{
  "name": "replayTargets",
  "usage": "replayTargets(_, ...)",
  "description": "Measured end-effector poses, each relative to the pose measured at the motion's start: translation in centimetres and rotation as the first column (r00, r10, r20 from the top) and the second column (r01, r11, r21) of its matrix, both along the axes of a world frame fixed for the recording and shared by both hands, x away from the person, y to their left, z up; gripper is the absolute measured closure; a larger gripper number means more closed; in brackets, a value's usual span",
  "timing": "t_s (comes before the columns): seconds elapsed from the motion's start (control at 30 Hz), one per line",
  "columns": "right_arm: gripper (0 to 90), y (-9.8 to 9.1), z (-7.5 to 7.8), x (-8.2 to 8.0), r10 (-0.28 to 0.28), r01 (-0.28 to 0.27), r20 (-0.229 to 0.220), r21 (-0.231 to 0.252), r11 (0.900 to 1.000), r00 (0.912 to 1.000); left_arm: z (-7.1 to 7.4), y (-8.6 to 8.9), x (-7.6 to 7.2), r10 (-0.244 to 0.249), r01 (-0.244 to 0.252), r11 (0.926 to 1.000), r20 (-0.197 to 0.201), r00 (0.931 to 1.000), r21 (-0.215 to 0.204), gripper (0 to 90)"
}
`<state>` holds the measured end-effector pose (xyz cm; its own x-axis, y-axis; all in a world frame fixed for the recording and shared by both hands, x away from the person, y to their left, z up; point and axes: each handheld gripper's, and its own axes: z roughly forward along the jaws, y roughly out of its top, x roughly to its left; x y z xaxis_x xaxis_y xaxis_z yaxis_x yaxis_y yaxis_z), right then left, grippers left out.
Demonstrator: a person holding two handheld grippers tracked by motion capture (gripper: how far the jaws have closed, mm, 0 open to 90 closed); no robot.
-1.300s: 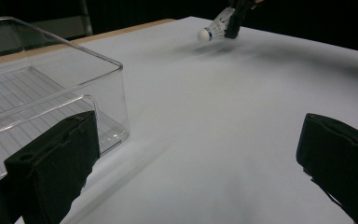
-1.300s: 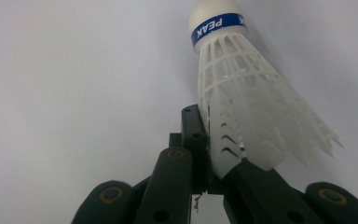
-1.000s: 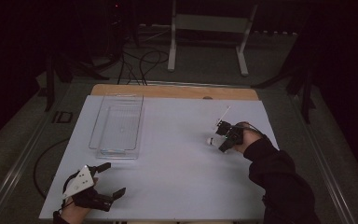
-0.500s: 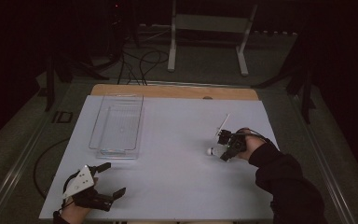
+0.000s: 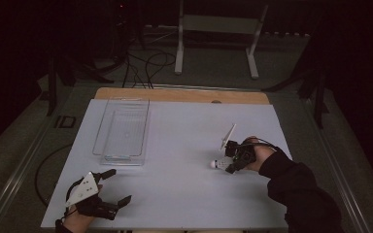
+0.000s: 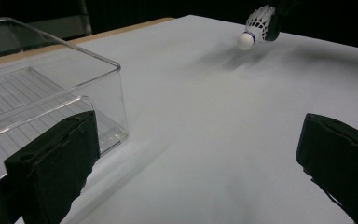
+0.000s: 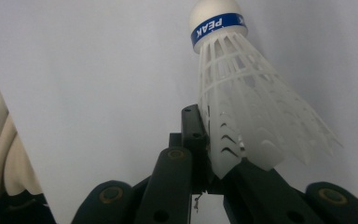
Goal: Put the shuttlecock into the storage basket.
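Note:
A white plastic shuttlecock [image 5: 217, 164] [image 7: 242, 93] with a blue band under its cork is pinched by its skirt in my right gripper [image 5: 233, 160] [image 7: 209, 163], which is shut on it at the right of the white table sheet; the cork points left, away from the hand. From the left gripper view the shuttlecock [image 6: 256, 28] hangs just above the sheet at the far side. My left gripper [image 5: 109, 187] [image 6: 200, 163] rests open near the front left corner, nothing between its jaws. A clear plastic bin [image 5: 122, 130] [image 6: 51, 88] stands empty at the left.
The white sheet [image 5: 184, 141] covers a wooden table whose far edge [image 5: 184, 94] shows bare. A grey plate [image 5: 228, 136] sticks up from the right gripper. Cables and a metal stand [image 5: 218, 29] lie on the floor beyond the table.
My right hand has carried the shuttlecock toward the front edge and a little leftward. The left gripper has stayed where it was.

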<state>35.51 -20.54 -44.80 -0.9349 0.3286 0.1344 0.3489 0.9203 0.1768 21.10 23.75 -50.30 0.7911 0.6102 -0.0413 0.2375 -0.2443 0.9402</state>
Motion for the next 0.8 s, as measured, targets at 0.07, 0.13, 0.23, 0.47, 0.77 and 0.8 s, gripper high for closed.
replayTargets(0.07,90.0,0.2,0.0,-0.3,0.005,-0.005,-0.001,-0.006,1.0,1.0,0.0,0.0,0.0,-0.002,0.002,1.0,-0.001,1.0,-0.002,0.1)
replayTargets(0.13,90.0,0.4,-0.1,-0.7,0.018,-0.018,-0.004,-0.007,0.9998,0.9998,0.1,0.0,0.0,-0.001,0.001,1.0,0.002,1.0,0.0,0.1)
replayTargets(0.23,90.0,0.5,0.0,-1.0,0.041,-0.041,-0.008,-0.007,0.9991,0.9991,0.1,0.0,0.0,-0.001,0.001,1.0,0.001,1.0,0.008,0.1)
replayTargets(0.47,90.0,0.9,0.6,-1.7,0.062,-0.062,0.01,-0.014,0.998,0.998,0.1,-0.1,0.0,-0.005,0.005,0.9999,-0.009,1.0,0.014,0.1)
replayTargets(0.77,90.0,1.6,1.1,-2.2,0.093,-0.093,-0.002,0.004,0.9956,0.9956,0.3,-0.5,0.2,-0.03,0.032,0.9989,-0.041,0.9987,0.035,0.1)
replayTargets(0.8,90.0,1.7,1.2,-2.3,0.095,-0.095,0.001,0.009,0.9954,0.9954,0.3,-0.5,0.2,-0.03,0.032,0.9989,-0.046,0.9985,0.034,0.1)
